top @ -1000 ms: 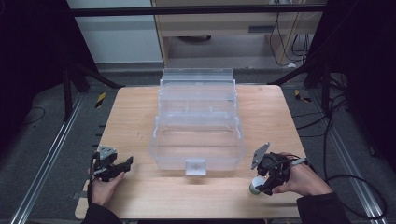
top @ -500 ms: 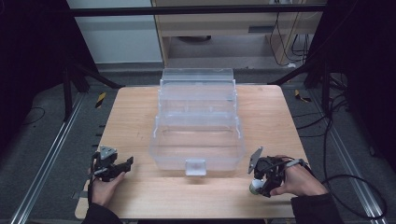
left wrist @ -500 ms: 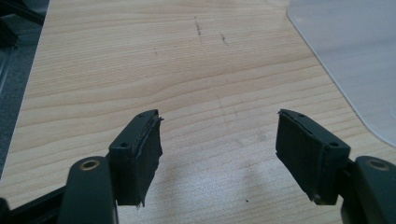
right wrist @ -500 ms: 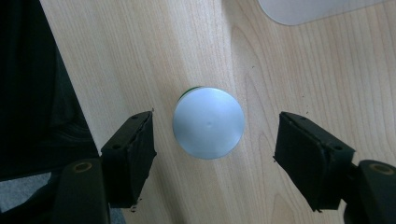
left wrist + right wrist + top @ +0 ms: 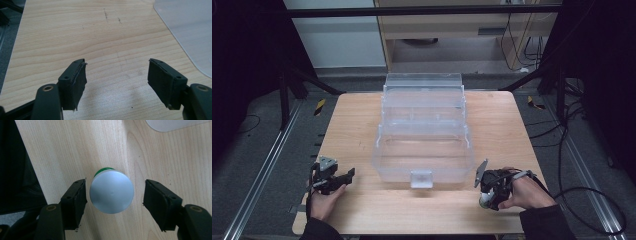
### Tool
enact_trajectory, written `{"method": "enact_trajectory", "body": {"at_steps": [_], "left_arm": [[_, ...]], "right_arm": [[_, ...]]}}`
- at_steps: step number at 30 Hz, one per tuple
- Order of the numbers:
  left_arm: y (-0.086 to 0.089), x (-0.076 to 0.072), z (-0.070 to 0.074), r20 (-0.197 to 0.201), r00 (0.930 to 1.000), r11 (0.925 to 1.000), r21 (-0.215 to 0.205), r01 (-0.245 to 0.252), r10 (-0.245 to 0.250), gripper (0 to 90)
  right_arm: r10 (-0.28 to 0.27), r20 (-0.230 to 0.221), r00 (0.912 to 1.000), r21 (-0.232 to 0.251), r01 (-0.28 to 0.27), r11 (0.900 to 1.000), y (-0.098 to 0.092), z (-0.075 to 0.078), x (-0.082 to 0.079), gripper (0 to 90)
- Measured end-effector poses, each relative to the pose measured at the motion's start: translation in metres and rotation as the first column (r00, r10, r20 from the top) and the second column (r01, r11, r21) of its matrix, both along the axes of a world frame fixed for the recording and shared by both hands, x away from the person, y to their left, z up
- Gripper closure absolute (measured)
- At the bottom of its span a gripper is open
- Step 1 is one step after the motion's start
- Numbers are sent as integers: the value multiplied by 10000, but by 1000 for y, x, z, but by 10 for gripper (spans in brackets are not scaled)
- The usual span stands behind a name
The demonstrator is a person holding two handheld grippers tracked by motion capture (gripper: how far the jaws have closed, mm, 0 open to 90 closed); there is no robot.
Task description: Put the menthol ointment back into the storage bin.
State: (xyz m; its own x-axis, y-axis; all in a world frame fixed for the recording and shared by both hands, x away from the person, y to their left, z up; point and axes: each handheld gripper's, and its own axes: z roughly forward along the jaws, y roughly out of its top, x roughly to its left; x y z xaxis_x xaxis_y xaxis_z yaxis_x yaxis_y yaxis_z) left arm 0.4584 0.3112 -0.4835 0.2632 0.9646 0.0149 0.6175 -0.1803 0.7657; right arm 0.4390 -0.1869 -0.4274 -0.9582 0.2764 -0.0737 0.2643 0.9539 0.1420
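a clear plastic storage box (image 5: 424, 150) sits in the middle of the wooden table (image 5: 352, 115), its tiers stepping back toward the top of the frame and a small latch on the near face.

low in the left of the high view, the left gripper (image 5: 343, 177) lies in a hand (image 5: 323, 203) near the table's front edge, well apart from the box. in the left gripper view its two black jaws stand wide apart over bare wood (image 5: 100, 37), with nothing between them; a frosted corner of the box (image 5: 190, 30) shows at the upper right.

low in the right of the high view, the right gripper (image 5: 487, 192) is held by the other hand (image 5: 526, 192), just off the box's near right corner. in the right gripper view a small canister with a flat silver-grey top and a green rim (image 5: 111, 191) stands upright on the wood at frame centre, between the open jaws. there is a thin gap on the left side and a wider one on the right, so neither pad touches it.
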Motion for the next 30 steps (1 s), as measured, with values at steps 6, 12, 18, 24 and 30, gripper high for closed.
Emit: {"method": "enact_trajectory", "body": {"at_steps": [6,12,18,24,30], "left_arm": [[0,0,0,-3,10000,10000,2,-6,6,306],[0,0,0,-12,10000,10000,6,1,-1,306],[0,0,0,-8,10000,10000,9,-4,4,306],[0,0,0,-6,10000,10000,16,0,0,307],[0,0,0,-4,10000,10000,17,3,-3,307]], "right_arm": [[62,-69,10000,-88,-63,9999,2,-5,2,394],[108,-209,9997,-273,-113,9996,3,-7,3,430],[139,-387,9992,-287,-151,9995,5,-8,4,482],[116,-419,9991,-322,-129,9994,5,-8,4,501],[-46,-307,9995,-351,35,9994,4,-7,5,503]]}}
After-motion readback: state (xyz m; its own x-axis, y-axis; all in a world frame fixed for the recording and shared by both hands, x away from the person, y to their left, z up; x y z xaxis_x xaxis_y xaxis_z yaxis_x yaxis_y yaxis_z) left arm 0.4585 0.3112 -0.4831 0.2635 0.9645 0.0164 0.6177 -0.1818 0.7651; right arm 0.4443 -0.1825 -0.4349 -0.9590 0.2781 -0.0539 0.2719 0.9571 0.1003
